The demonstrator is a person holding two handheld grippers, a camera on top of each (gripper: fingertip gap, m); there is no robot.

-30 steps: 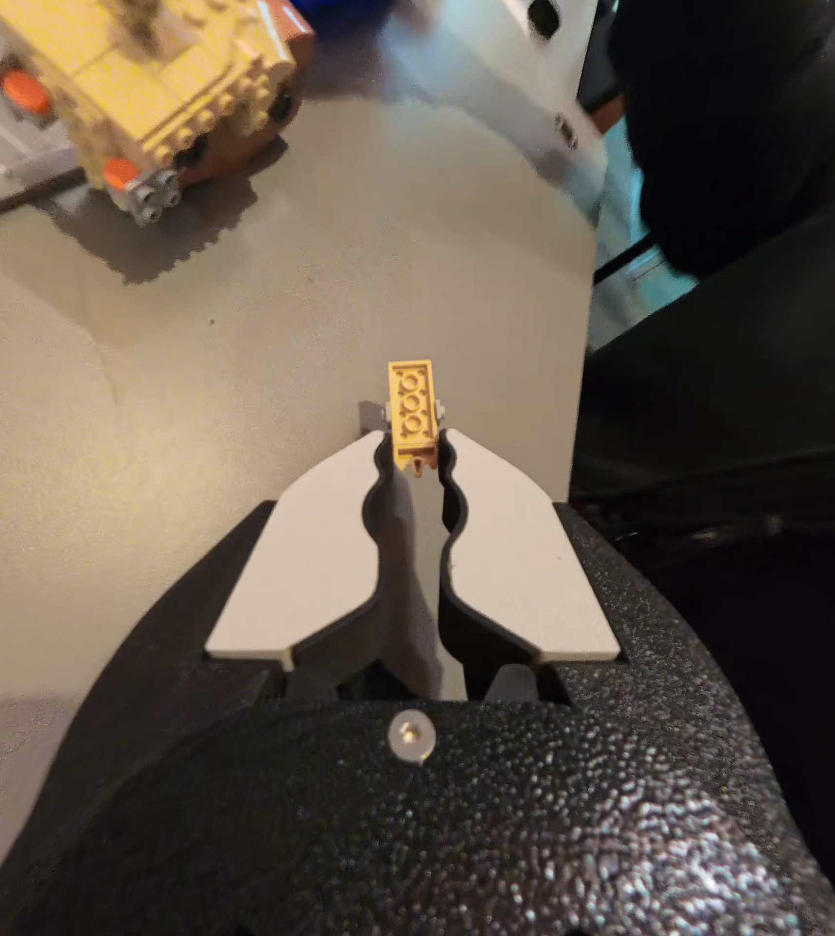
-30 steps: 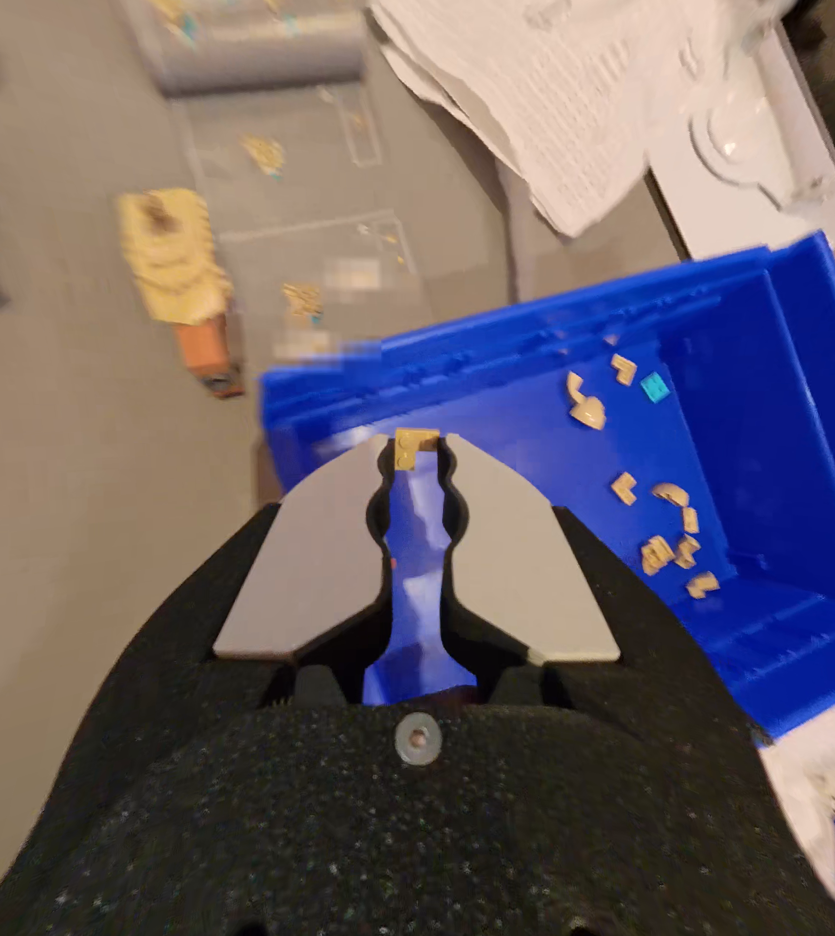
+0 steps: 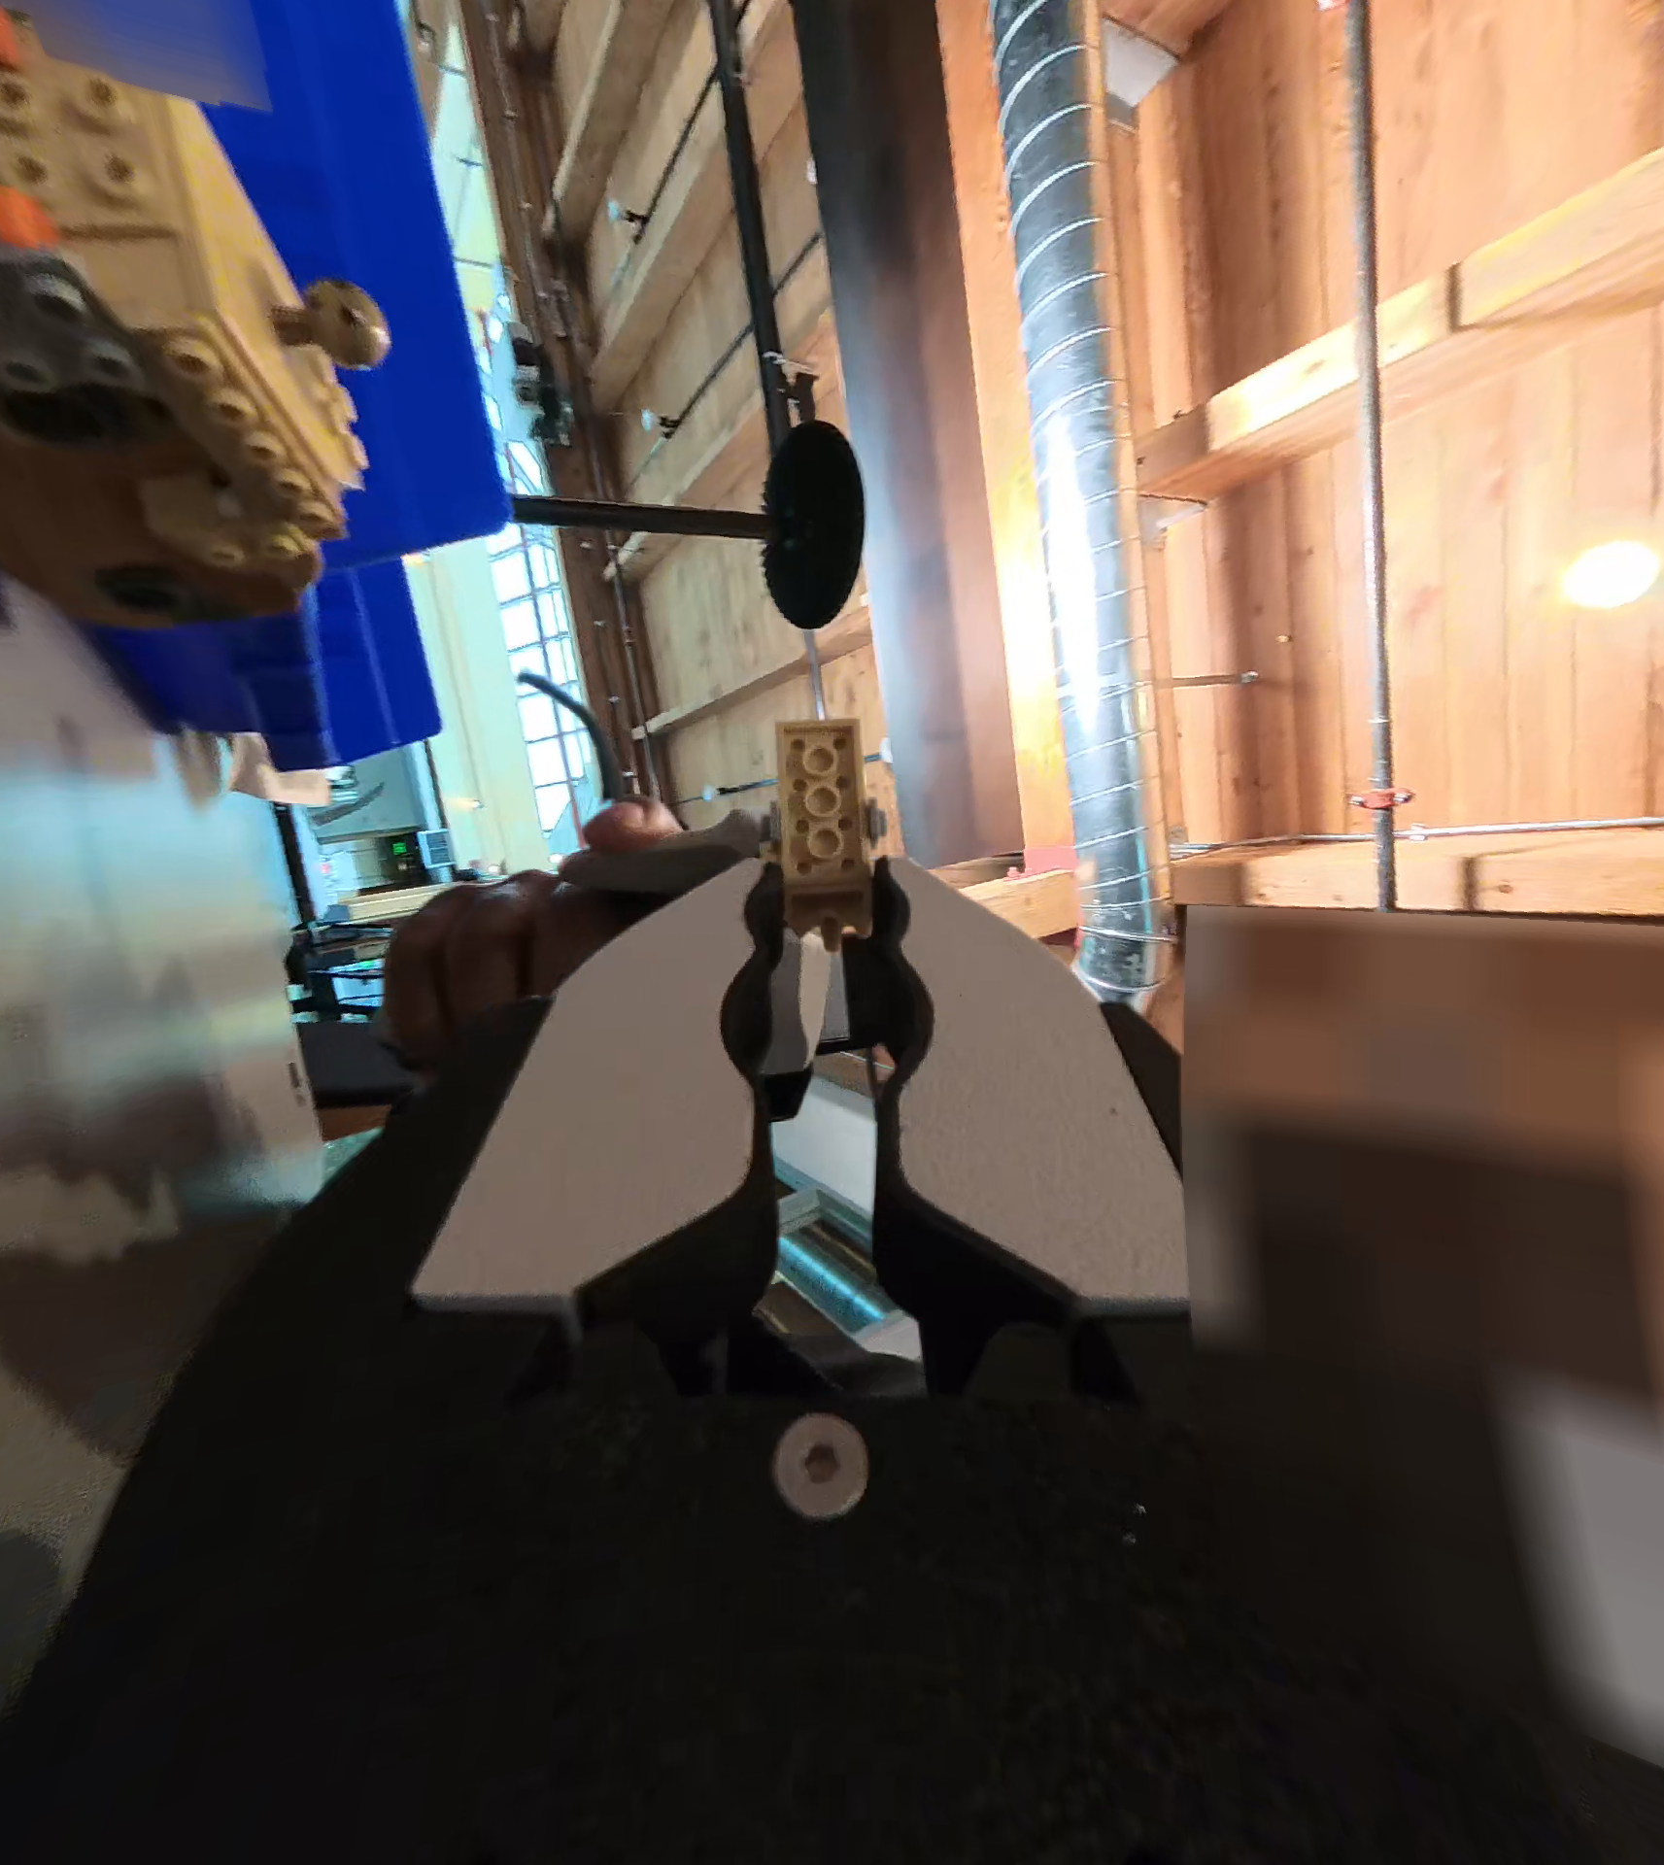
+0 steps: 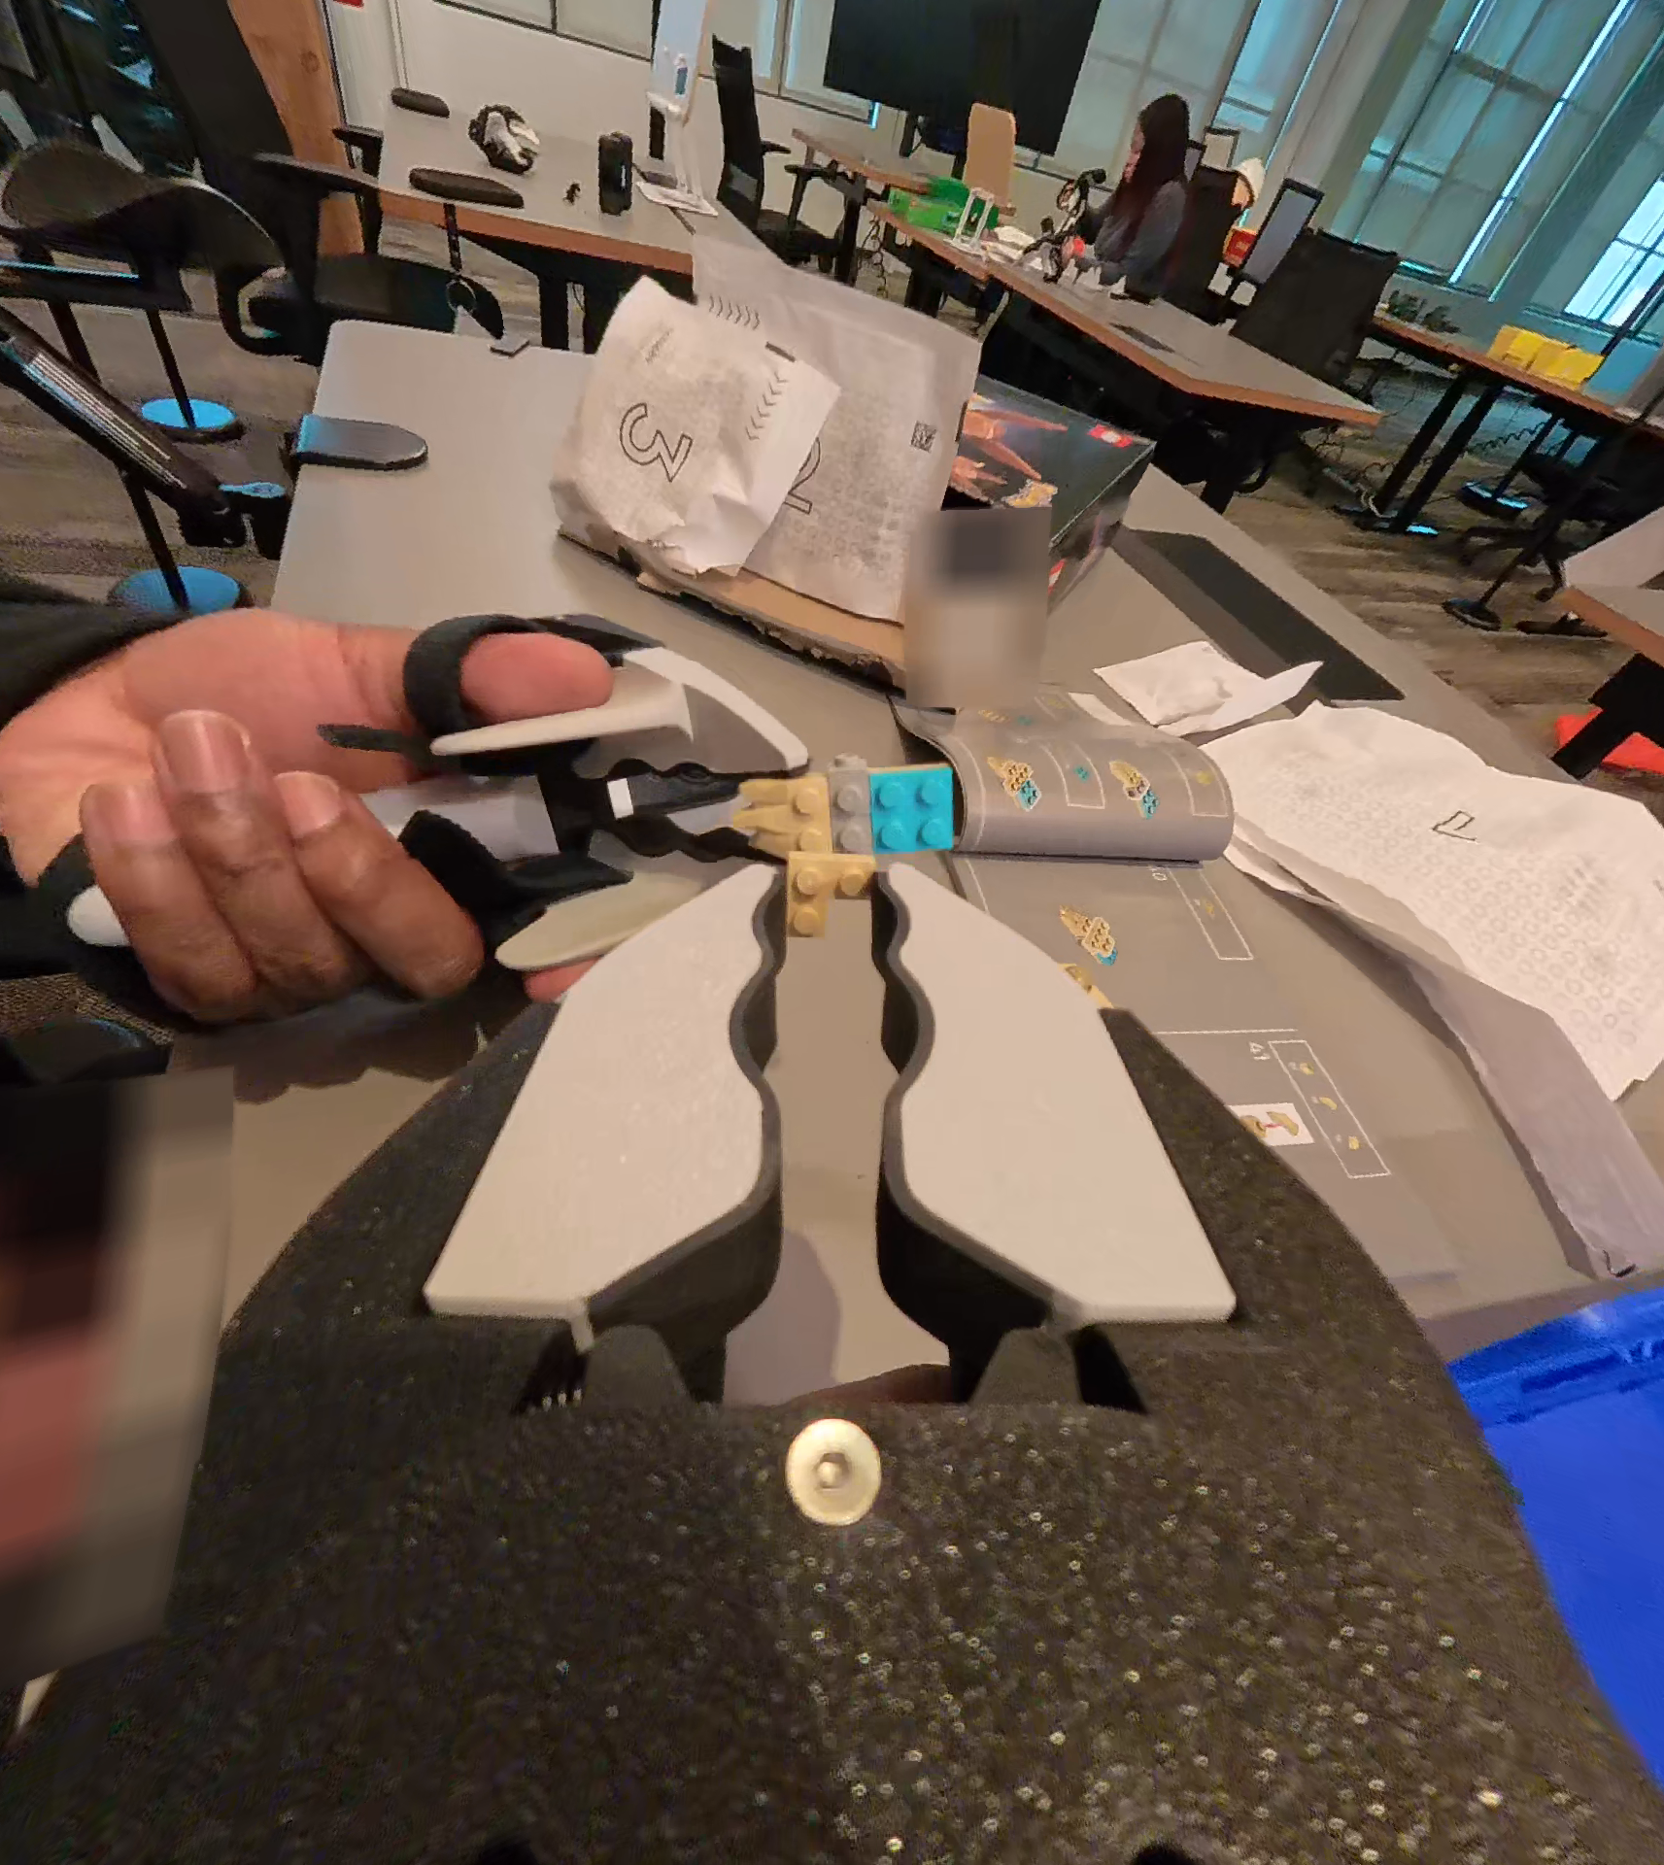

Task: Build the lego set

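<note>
Left gripper (image 3: 822,888): jaws nearly together, clamped on the lower end of a tan brick (image 3: 819,807); the brick stands up past the tips with its hollow underside to the camera, at the middle of the left wrist view.
Same brick in the right wrist view: it is a small piece of tan, grey and turquoise parts (image 4: 848,812), held level by the left gripper (image 4: 696,797), which enters from the left.
Right gripper (image 4: 827,888): jaws a narrow gap apart, closed on a small tan plate (image 4: 825,886) at the tips.
Contact: the tan plate sits just under the tan end of the held piece; I cannot tell if they touch.
Hand (image 4: 232,807): at the left of the right wrist view, on the left gripper's handles.
Lego model (image 3: 101,333): upper left of the left wrist view, blurred, before a blue bin (image 3: 363,303).
Booklet (image 4: 1090,797): open on the grey table (image 4: 424,424), behind the bricks.
</note>
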